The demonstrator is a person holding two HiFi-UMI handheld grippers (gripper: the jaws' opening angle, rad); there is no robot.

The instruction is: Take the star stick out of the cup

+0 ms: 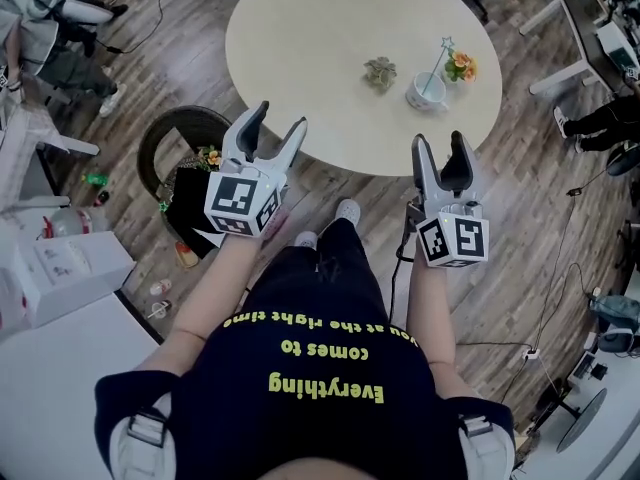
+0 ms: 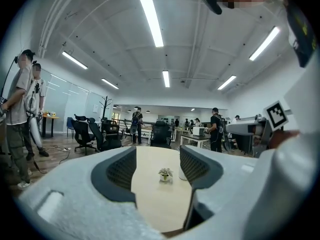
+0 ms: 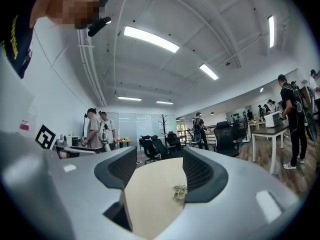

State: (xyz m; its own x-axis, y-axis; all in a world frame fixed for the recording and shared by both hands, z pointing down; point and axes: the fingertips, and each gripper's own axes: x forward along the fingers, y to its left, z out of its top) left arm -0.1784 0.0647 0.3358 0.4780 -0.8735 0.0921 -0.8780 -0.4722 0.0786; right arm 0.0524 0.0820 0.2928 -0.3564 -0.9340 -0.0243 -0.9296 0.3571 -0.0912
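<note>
In the head view a white cup [image 1: 427, 92] stands on the round cream table [image 1: 300, 38], toward its right side. The star stick [image 1: 437, 63] leans out of the cup, star at the top. Both grippers hover at the table's near edge, well short of the cup. My left gripper [image 1: 280, 118] is open with nothing between its fingers, and so is my right gripper [image 1: 439, 140]. The left gripper view shows open jaws [image 2: 157, 166] framing the tabletop, with a sliver of the cup [image 2: 182, 174] behind the right jaw. The right gripper [image 3: 155, 176] also frames bare tabletop.
A small potted succulent [image 1: 380, 72] sits left of the cup, also seen as the plant [image 2: 165, 174] and the plant [image 3: 179, 191]. An orange flower pot [image 1: 461, 66] stands right of the cup. A dark round bin [image 1: 170, 153] and white boxes [image 1: 60, 273] lie at the left. People and office chairs stand farther off.
</note>
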